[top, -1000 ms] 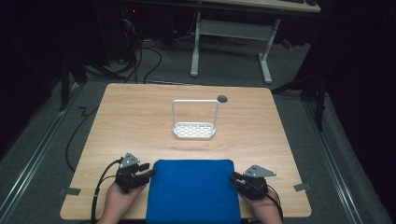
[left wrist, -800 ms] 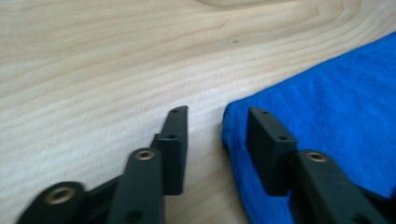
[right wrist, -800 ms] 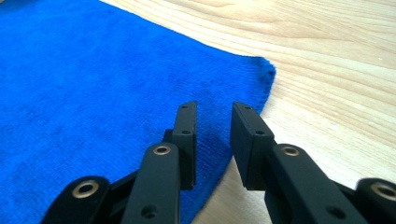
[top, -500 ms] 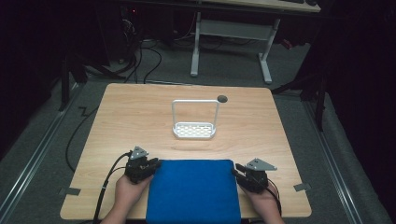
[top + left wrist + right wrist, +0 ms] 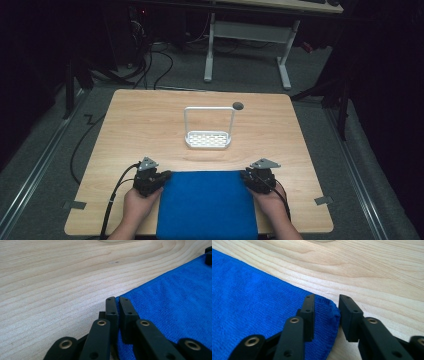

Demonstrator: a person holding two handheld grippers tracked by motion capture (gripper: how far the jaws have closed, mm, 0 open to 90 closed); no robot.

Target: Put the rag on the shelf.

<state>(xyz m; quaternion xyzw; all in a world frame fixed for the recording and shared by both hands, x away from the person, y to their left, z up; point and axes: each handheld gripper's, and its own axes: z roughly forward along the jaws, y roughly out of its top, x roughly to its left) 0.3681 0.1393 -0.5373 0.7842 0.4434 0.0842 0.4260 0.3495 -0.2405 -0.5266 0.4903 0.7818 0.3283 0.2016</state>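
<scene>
A blue cloth [image 5: 207,205] lies flat at the table's near edge, between both hands. My left gripper [image 5: 162,176] is at its far left corner. In the left gripper view its jaws [image 5: 117,300] have just closed and stand together, pinching the edge of the cloth [image 5: 175,295]. My right gripper [image 5: 246,176] is at the far right corner. In the right gripper view its jaws [image 5: 327,298] stand apart, straddling the rounded corner of the cloth [image 5: 249,290] without squeezing it.
A white wire rack [image 5: 208,139] with a perforated base stands upright at the middle of the wooden table [image 5: 145,125]. A dark round hole [image 5: 238,105] sits just behind it. Cables trail from both grippers over the near edge.
Both hands slid forward and inward to the cloth's far corners. The left jaws went from apart to shut.
</scene>
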